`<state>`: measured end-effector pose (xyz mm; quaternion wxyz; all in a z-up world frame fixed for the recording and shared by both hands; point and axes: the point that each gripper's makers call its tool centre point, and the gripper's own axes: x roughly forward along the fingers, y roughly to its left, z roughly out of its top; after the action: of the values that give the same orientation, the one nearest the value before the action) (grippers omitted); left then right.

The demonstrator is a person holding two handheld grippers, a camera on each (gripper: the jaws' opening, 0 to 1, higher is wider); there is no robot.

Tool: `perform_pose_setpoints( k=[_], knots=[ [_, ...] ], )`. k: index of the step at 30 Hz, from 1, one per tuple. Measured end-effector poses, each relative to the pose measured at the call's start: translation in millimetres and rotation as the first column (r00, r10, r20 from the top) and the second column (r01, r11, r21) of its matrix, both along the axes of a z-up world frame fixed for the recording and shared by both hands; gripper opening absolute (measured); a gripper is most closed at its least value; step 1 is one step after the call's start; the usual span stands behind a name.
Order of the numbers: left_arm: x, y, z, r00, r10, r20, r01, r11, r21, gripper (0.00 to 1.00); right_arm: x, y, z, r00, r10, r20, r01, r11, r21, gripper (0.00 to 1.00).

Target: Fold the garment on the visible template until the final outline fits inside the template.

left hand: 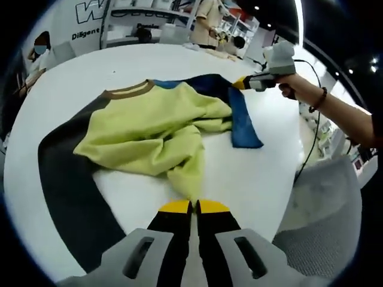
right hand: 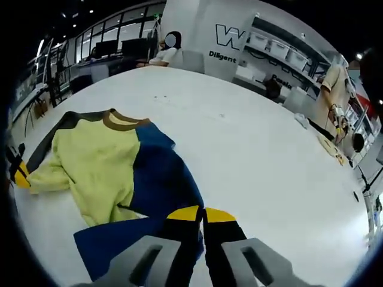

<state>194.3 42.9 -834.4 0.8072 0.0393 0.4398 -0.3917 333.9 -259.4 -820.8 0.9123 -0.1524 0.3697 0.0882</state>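
The shirt (left hand: 152,128) lies crumpled on the white counter (left hand: 257,173), partly over a dark template (left hand: 72,191) that curves out from under it on one side. It is yellow-green with a brown collar (left hand: 128,89) and a blue part (left hand: 242,122).

In the left gripper view, the left tool (left hand: 192,207) has its yellow-tipped jaws together, touching the lowest corner of the yellow cloth; whether any cloth is pinched between them I cannot tell. Across the shirt, the right tool (left hand: 242,83) is held by a hand (left hand: 288,86), its yellow tip at the far edge of the blue part. A gray chair (left hand: 320,209) sits beside the counter, and a person (left hand: 206,21) stands beyond it.

The right gripper view shows the shirt from the opposite side: the blue part (right hand: 161,179) runs down under the right tool (right hand: 201,213), whose jaws are closed over the blue cloth. The template (right hand: 54,137) shows as a dark strip beside the yellow front, and the left tool's yellow tip (right hand: 21,176) sits at the yellow sleeve end. A seated person (right hand: 167,51) is at the counter's far edge.
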Motion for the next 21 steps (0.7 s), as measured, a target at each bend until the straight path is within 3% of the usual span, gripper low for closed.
perform_pose_setpoints(
  k=[12,21],
  knots=[
    [-11.8,21.9,4.0,0.995,-0.068,-0.067,0.069,0.998,0.015,0.00,4.3,-20.4,-9.1,0.998,0.009,-0.058,-0.013,0.998,-0.068,0.00],
    [-20.2,42.0,-7.8,0.992,-0.093,-0.088,0.102,0.990,0.102,0.00,6.9,-37.0,-15.9,0.996,0.005,-0.093,-0.014,0.995,-0.097,0.00]
  ],
)
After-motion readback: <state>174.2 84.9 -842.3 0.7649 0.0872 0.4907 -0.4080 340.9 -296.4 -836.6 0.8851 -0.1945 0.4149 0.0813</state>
